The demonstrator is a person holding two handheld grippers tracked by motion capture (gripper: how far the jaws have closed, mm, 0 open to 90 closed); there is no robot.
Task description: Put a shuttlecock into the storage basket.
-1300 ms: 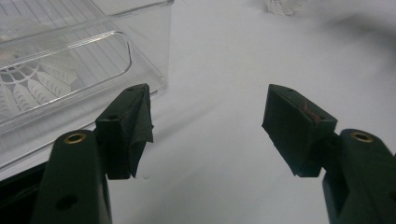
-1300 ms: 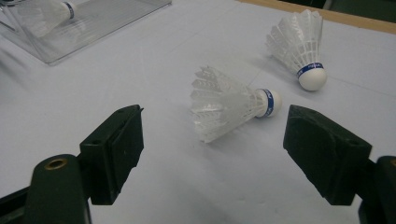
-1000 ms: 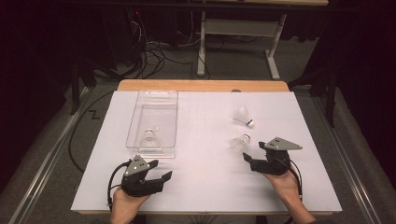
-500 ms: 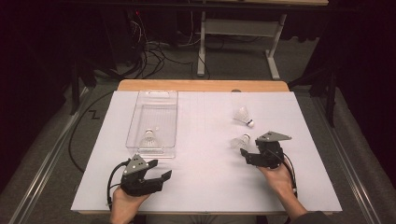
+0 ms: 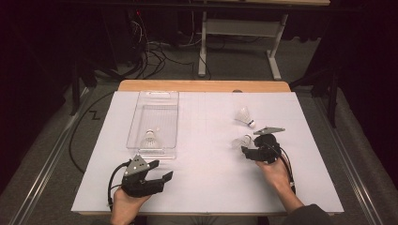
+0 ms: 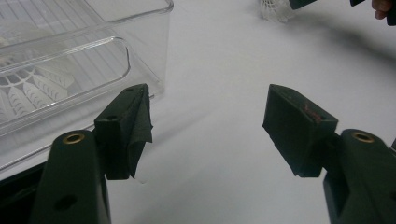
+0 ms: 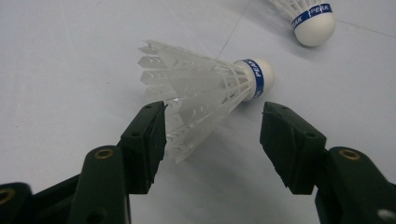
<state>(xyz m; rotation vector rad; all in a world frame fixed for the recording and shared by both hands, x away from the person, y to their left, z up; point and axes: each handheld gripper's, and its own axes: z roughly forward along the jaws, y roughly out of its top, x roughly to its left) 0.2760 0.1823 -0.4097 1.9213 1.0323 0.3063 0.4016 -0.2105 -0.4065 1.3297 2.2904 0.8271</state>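
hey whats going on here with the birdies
A person works two hand-held grippers at a white-covered table. The right tool has just been closing around the skirt of a shuttlecock lying on its side, though the pads do not press it yet. A second shuttlecock lies just beyond, and a third sits in the clear bin. The left tool rests open near the bin.

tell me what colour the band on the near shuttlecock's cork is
Blue, with white lettering, on the shuttlecock; the right gripper view shows it best.
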